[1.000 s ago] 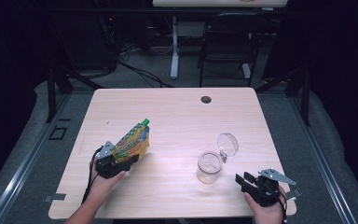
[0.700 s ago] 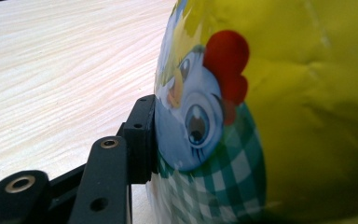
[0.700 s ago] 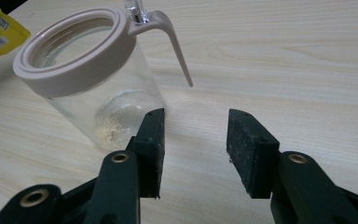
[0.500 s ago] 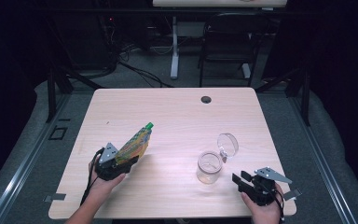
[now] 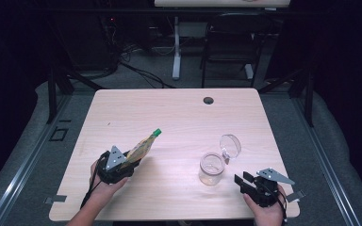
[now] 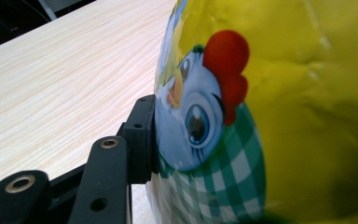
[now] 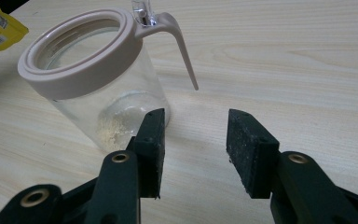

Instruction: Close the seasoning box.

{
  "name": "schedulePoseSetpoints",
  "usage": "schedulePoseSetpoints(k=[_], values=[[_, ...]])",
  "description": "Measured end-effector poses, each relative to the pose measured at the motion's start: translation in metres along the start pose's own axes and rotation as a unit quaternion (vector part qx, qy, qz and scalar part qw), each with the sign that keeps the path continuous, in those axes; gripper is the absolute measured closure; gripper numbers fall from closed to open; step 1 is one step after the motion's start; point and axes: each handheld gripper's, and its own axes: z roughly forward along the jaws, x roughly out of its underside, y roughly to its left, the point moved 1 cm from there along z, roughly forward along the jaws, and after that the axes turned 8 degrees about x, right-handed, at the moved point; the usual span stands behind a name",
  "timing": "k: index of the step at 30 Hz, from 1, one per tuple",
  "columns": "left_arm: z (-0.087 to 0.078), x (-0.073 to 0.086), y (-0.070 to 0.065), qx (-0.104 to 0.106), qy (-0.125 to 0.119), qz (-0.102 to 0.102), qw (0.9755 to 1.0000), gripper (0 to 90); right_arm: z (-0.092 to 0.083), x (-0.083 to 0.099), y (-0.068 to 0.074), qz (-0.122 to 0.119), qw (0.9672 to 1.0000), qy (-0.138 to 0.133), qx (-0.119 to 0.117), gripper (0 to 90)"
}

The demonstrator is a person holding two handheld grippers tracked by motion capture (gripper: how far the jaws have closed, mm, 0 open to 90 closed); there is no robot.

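Lower left of the high view: my left gripper (image 5: 131,159) clamped the yellow pouch (image 5: 141,147), green cap pointing up-right; lower right: my right gripper (image 5: 241,179) stood with jaws apart, just beside the open glass jar (image 5: 211,168) on the table (image 5: 179,117).

one yellow pouch (image 5: 142,148), one clear jar (image 5: 211,168) with one hinged lid (image 5: 230,145), two grippers, one table (image 5: 179,122)

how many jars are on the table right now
1. A clear glass jar with a beige rim stands open near the table's front right, just ahead of the right gripper, its lid flipped up behind it.
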Motion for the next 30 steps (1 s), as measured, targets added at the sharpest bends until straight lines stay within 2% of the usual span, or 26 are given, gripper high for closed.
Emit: schedulePoseSetpoints(k=[6,14,20,25,30], values=[[-0.002,-0.002,-0.002,-0.01,0.007,0.02,0.9997,54.7,0.001,0.0,0.0,-0.001,1.0,0.002,0.002,57.3],[-0.005,-0.004,-0.005,-0.032,0.006,0.036,0.9988,54.7,0.0,0.0,0.0,-0.002,1.0,0.003,0.004,57.3],[-0.006,-0.006,-0.007,-0.039,0.009,0.051,0.9979,54.7,0.0,0.0,0.0,-0.001,1.0,0.003,0.003,57.3],[-0.006,-0.007,-0.011,-0.049,0.014,0.073,0.9961,54.7,0.0,0.001,0.0,0.0,1.0,0.003,0.003,57.3],[-0.005,-0.009,-0.018,-0.057,0.025,0.098,0.9933,54.7,0.001,0.001,0.0,-0.001,1.0,0.003,0.003,57.3]])
